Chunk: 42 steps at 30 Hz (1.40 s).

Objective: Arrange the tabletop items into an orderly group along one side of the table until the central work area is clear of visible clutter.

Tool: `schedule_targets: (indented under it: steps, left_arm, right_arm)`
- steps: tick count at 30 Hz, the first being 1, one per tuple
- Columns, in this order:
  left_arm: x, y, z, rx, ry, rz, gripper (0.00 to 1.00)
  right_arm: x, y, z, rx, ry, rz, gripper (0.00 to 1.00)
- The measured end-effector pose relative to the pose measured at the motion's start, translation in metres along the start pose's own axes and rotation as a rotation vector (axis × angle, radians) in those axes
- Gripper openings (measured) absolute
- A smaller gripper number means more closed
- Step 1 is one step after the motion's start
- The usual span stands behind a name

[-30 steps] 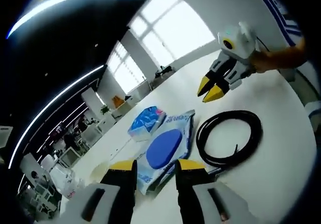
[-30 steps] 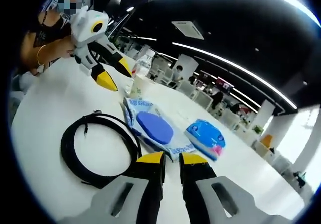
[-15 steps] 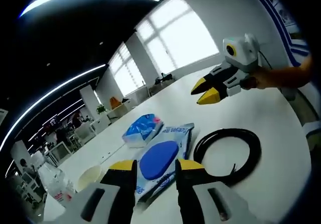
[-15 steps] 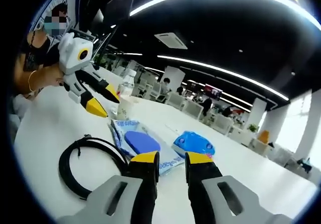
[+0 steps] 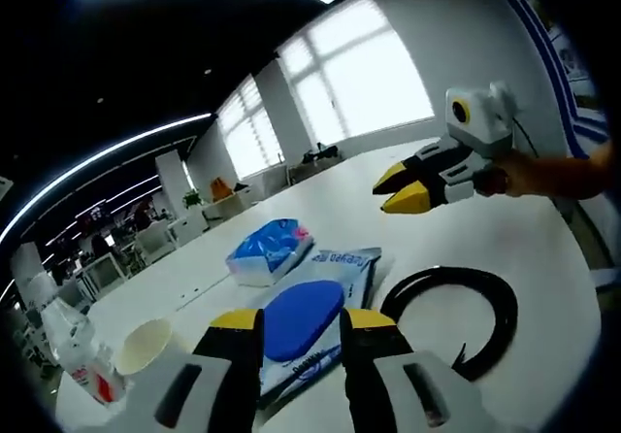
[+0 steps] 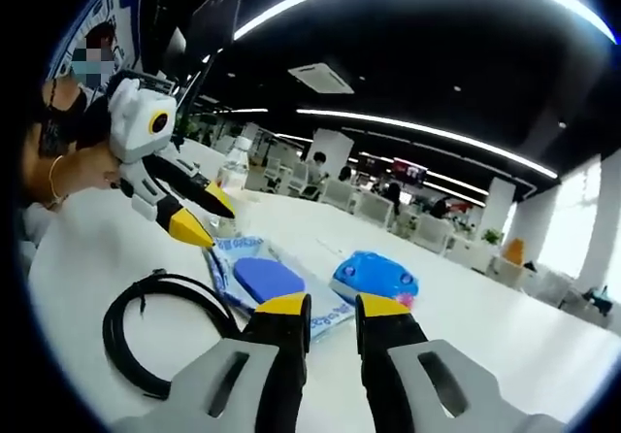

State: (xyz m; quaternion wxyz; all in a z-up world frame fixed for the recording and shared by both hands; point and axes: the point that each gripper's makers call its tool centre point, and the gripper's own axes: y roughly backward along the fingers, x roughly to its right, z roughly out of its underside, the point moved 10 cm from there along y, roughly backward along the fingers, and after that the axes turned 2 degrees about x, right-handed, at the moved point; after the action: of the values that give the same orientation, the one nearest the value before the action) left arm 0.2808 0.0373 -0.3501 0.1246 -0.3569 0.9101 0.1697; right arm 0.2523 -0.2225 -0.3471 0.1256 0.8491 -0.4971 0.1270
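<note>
Both grippers (image 5: 296, 318) (image 6: 332, 304) narrowly parted, holding nothing, paper cup (image 5: 143, 345) contents unseen beside capped bottle (image 5: 76, 350), blue wipes pack (image 5: 303, 318) sealed.

In the left gripper view, the flat pouch (image 5: 315, 307) lies on the table (image 5: 543, 249) just past the near jaws, with the tissue pack (image 5: 269, 252) right behind it and the coiled cable (image 5: 456, 312) just to its right. A paper cup (image 5: 144, 346) and a water bottle (image 5: 78, 350) stand side by side off to the near left. From the right gripper view it flips: cable (image 6: 160, 331) near left, pouch (image 6: 277, 287) in the middle, tissue pack (image 6: 375, 278) to the right, bottle (image 6: 231, 185) behind the pouch on the far side.
</note>
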Motion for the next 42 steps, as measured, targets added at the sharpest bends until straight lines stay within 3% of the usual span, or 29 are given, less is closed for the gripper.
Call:
schedule_targets:
  steps: [7, 11, 18, 24, 29, 32, 42]
  left_arm:
    - [0.001, -0.007, -0.005, 0.008, 0.018, -0.014, 0.32]
    - [-0.001, -0.014, -0.007, 0.011, 0.026, -0.035, 0.30]
    - [0.002, -0.032, -0.006, 0.001, 0.100, -0.007, 0.27]
    - [-0.001, -0.040, -0.006, 0.002, 0.115, -0.019, 0.27]
    - [-0.007, -0.044, -0.008, 0.024, 0.084, -0.055, 0.26]
    - [-0.011, -0.048, -0.009, 0.034, 0.118, -0.060, 0.25]
    - [-0.015, -0.070, -0.009, -0.011, 0.067, -0.049, 0.25]
  right_arm:
    - [0.007, -0.003, 0.006, -0.028, -0.052, 0.009, 0.20]
    - [0.009, -0.004, 0.009, -0.035, -0.048, 0.017, 0.17]
    - [0.016, -0.008, 0.009, -0.036, -0.063, 0.037, 0.19]
    - [0.022, -0.013, 0.009, -0.039, -0.061, 0.047, 0.21]
    - [0.027, -0.017, 0.012, -0.044, -0.065, 0.060, 0.21]
    - [0.028, -0.021, 0.014, -0.047, -0.071, 0.055, 0.21]
    - [0.040, -0.028, 0.016, -0.041, -0.071, 0.073, 0.21]
